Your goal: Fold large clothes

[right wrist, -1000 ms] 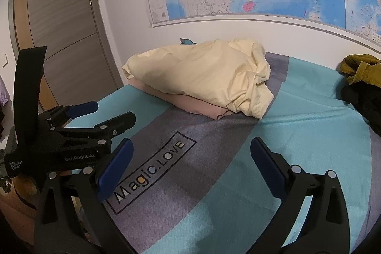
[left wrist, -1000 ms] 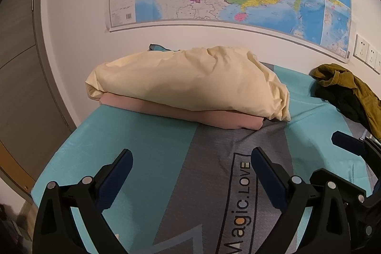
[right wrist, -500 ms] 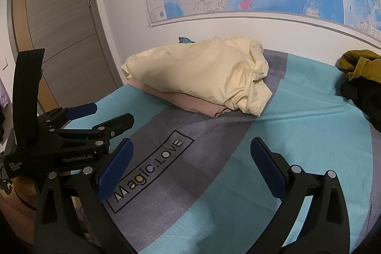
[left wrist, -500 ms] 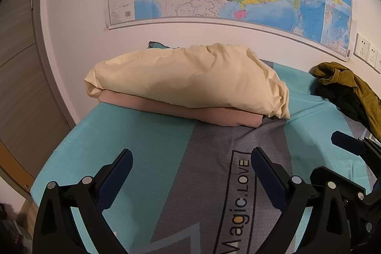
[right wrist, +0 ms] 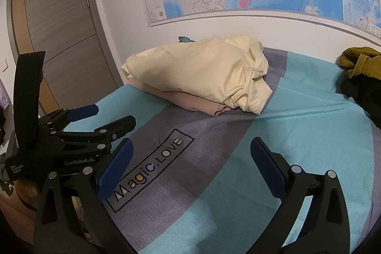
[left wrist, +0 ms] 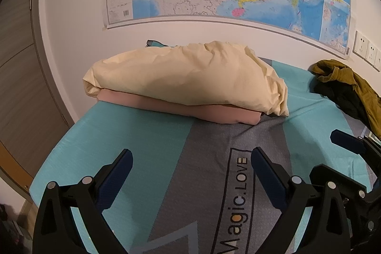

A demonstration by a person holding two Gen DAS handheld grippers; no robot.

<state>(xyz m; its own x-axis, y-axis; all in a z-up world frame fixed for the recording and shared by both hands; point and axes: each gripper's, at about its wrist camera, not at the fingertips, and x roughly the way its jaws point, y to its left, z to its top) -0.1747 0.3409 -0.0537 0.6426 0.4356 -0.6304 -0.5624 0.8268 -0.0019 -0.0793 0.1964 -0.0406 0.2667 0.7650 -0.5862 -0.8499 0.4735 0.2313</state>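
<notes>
Two claws hang wide and empty over the bed (left wrist: pixel 133 139): left claw (left wrist: pixel 190 168), right claw (right wrist: pixel 190 156). At twelve o'clock lies the cream bundle (left wrist: pixel 185 77) atop a pink fold (left wrist: pixel 181 108); at two o'clock, the olive garment (right wrist: pixel 357 61). Grabbing the cream could drag the pink stack askew.

A cream-yellow folded garment (left wrist: pixel 185 77) is lying wrinkled atop a flat pink folded garment (left wrist: pixel 190 108) near the wall, while an olive-and-black clothing heap (left wrist: pixel 345 87) is sitting crumpled well apart.
</notes>
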